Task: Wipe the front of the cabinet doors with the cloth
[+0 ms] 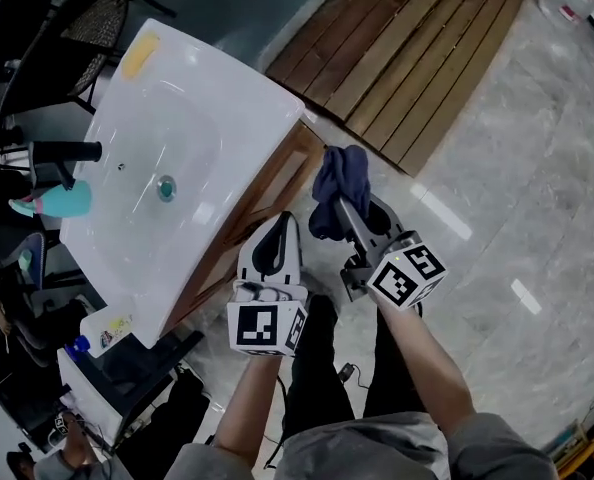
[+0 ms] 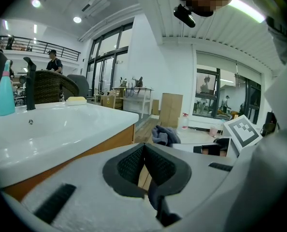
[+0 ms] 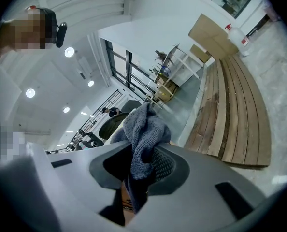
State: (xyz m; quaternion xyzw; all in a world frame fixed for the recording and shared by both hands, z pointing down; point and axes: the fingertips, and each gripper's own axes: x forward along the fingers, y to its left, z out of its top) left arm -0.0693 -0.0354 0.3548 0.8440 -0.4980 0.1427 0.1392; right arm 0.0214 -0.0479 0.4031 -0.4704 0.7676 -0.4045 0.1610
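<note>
A dark blue cloth point(image 1: 337, 188) is bunched in my right gripper point(image 1: 349, 213), whose jaws are shut on it; in the right gripper view the cloth point(image 3: 143, 139) rises from between the pads. It hangs just off the corner of the wooden cabinet point(image 1: 277, 183) under the white basin point(image 1: 167, 168). My left gripper point(image 1: 274, 243) sits beside the cabinet's front, jaws shut on nothing point(image 2: 143, 166). In the left gripper view the cabinet's wood front point(image 2: 100, 144) lies under the basin point(image 2: 56, 127), with the cloth point(image 2: 165, 135) beyond.
A black tap point(image 1: 62, 153) and a teal bottle point(image 1: 62, 201) stand on the basin, a yellow soap point(image 1: 140, 53) at its far end. Wooden decking point(image 1: 427, 48) lies beyond on the grey tiled floor point(image 1: 517, 218). Chairs and clutter are at left.
</note>
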